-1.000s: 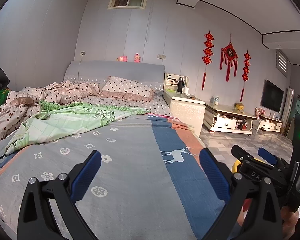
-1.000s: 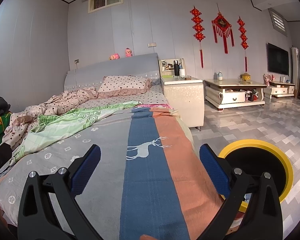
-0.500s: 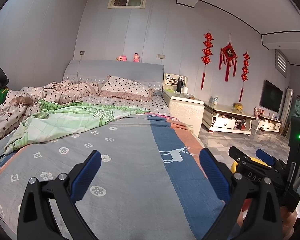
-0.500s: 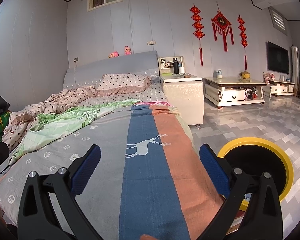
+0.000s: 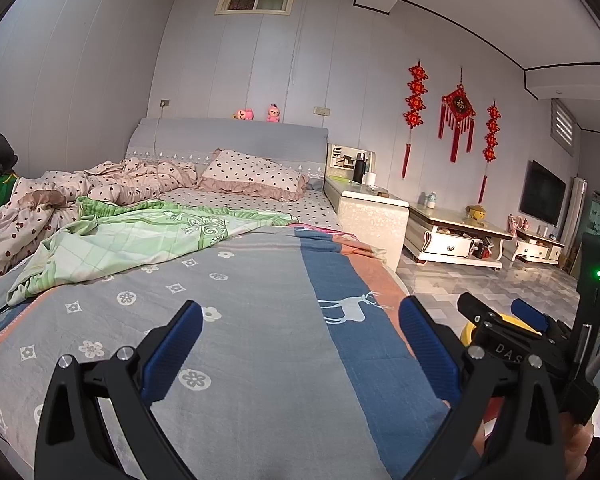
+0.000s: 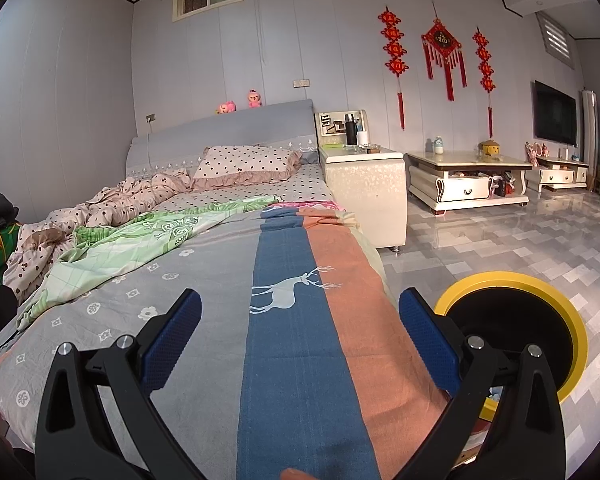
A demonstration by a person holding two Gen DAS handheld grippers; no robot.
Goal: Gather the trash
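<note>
My left gripper point(image 5: 300, 344) is open and empty above the foot of a bed covered by a grey, blue and orange striped blanket point(image 5: 260, 320). My right gripper point(image 6: 300, 336) is open and empty over the same blanket point(image 6: 292, 320); it also shows in the left wrist view point(image 5: 508, 332) at the right. A yellow-rimmed bin point(image 6: 540, 300) with a black inside stands on the floor right of the bed, beside my right gripper. I see no loose trash on the bed.
A green quilt point(image 5: 132, 240) and a dotted duvet point(image 5: 100, 184) lie crumpled at the bed's left. A white nightstand point(image 6: 364, 184) and a low cabinet point(image 6: 468, 180) stand along the far wall. The tiled floor point(image 6: 500, 240) lies to the right.
Both views have shifted slightly; the grippers have drifted a little back and right over the bed. Both stay open and empty.
</note>
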